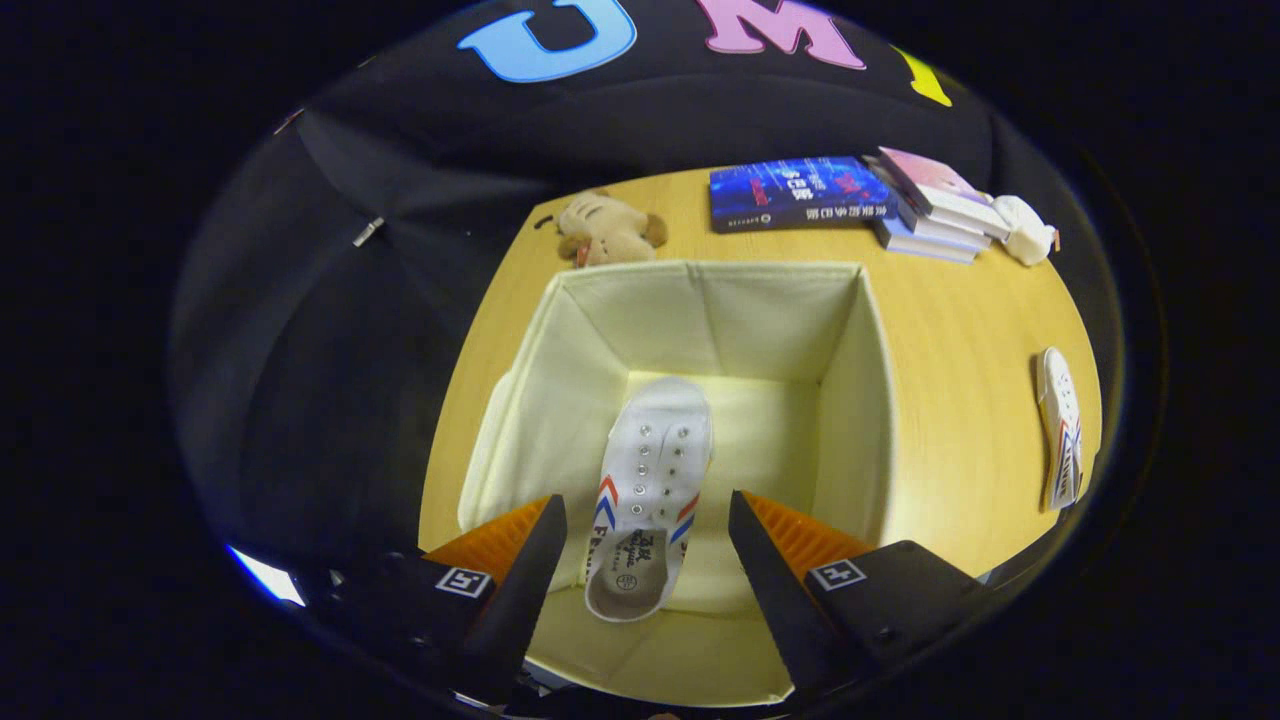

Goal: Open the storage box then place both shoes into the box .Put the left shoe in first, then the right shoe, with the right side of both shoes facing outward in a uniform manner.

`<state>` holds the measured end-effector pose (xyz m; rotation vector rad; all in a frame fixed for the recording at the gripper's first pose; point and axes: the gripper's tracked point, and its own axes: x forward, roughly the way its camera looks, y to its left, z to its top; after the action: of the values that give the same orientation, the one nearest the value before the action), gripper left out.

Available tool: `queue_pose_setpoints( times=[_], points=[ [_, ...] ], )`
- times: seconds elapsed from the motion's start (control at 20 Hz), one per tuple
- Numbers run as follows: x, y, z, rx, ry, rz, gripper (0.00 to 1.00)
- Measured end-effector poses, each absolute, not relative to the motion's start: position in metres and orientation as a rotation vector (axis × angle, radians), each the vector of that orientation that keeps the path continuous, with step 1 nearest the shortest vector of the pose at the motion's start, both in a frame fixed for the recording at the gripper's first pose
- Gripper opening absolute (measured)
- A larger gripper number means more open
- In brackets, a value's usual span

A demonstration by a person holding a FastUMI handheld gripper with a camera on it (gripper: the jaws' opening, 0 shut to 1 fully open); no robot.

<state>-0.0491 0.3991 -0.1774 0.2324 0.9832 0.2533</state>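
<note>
Hand-held gripper (645, 520), fingers spread wide and holding nothing, above the open storage box (860, 400) containing one shoe (655, 470); second shoe (1062, 425) on the table (960, 330).

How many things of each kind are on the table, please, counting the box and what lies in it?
Shoes: 2, one in the box, one out on the table
Storage box: 1
Books: 4
Soft toys: 2, tan, white
Total: 9
The gripper is open above the box.
</note>
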Motion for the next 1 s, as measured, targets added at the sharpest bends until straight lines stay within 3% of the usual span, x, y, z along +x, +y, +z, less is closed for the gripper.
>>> queue_pose_setpoints(
  times=[0.45,1.0],
  points=[
    [-0.059,0.251,-0.087,0.204,0.763,0.184,0.99],
    [-0.074,-0.015,-0.154,0.083,0.817,-0.004,0.99]
  ],
)
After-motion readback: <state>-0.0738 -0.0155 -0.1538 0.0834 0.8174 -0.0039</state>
